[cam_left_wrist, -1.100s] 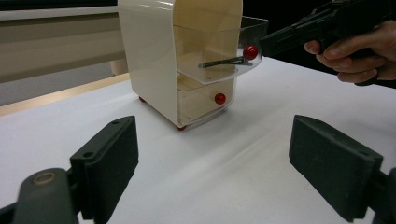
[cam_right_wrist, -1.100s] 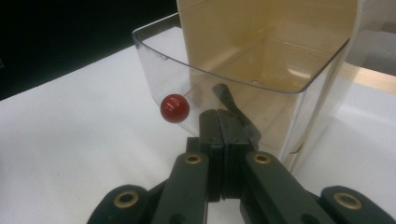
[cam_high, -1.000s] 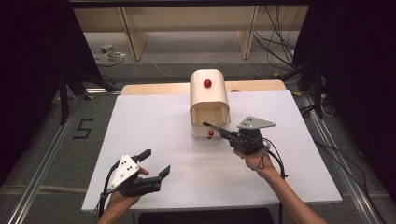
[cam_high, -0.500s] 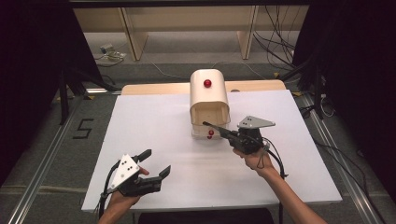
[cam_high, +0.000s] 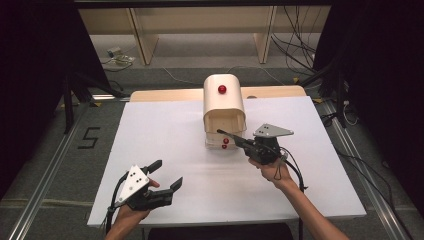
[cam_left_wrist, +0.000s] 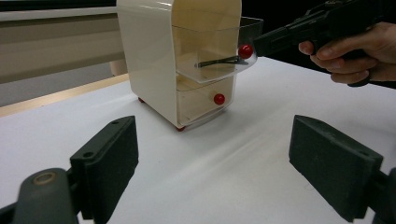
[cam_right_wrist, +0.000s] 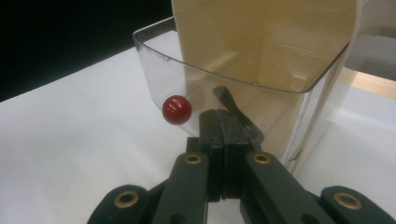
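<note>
Nearest the person, the left gripper (cam_high: 162, 185) is resting low over the front left part of the white surface (cam_high: 165, 130), its jaws standing wide apart with nothing between them; in the left gripper view those two black jaws are framing bare surface, well short of the cabinet. Farther in and to the right, the right hand (cam_high: 272, 170) is holding the right gripper (cam_high: 220, 132) level, pointed at the front of the small cream drawer cabinet (cam_high: 223, 102). Its jaws are pressed together with nothing gripped, their tip lying at the clear upper drawer (cam_right_wrist: 243, 70), which is standing pulled out from the cabinet; the tip is sitting just beside that drawer's red knob (cam_right_wrist: 177, 110), to the knob's right in the right gripper view. Below it, the lower drawer (cam_left_wrist: 203, 100) with its own red knob (cam_left_wrist: 219, 98) is sitting pushed in. On top of the cabinet's rounded shell a third red knob (cam_high: 221, 89) is showing.
</note>
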